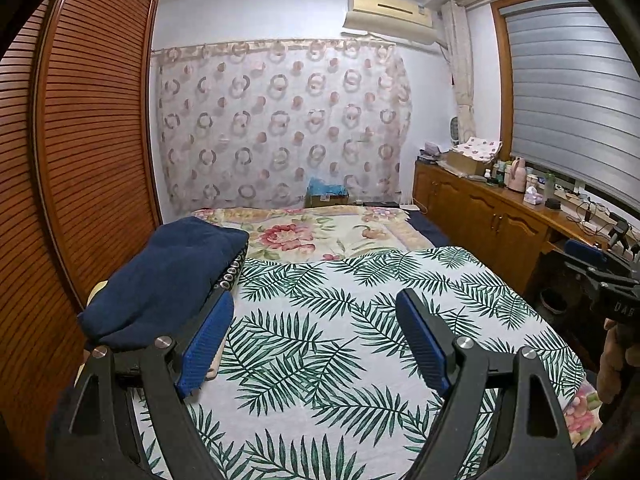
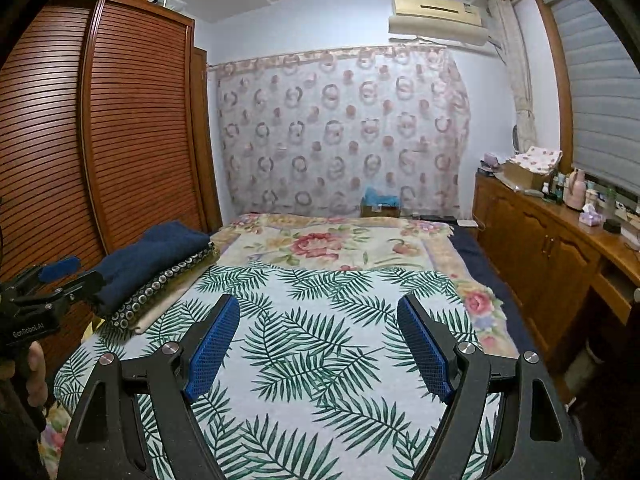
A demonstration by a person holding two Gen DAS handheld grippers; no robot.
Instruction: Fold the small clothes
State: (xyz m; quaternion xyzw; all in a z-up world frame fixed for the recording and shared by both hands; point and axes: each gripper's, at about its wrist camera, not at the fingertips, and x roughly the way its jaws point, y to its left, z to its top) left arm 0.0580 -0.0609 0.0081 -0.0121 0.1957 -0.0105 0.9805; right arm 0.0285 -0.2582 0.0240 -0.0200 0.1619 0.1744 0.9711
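Both grippers hung above the bed, pointing along it toward the sheer curtain with pink rings (image 1: 280, 120). The left gripper (image 1: 316, 332) had its black jaws spread wide, the blue ribbed pads (image 1: 206, 348) well apart and nothing between them. The right gripper (image 2: 318, 340) stood the same way, jaws wide, blue pads (image 2: 426, 350) clear of any cloth; only the white bedspread printed with green palm leaves (image 2: 320, 344) showed in the gap.

The small clothes lay in a stack at the left edge of the bed, beside the brown louvred wooden wardrobe (image 1: 92, 140). On top sat a folded dark navy garment (image 1: 168, 276), and beneath it a dark folded piece patterned with pale rings (image 2: 160, 288), its edge sticking out. From the left wrist view the stack lay just beside the left finger; whether they touched I could not tell.

Beyond the palm-leaf spread lay a cream floral blanket with pink flowers (image 1: 312, 232). A wooden cabinet cluttered with bottles (image 2: 560, 248) ran along the right wall
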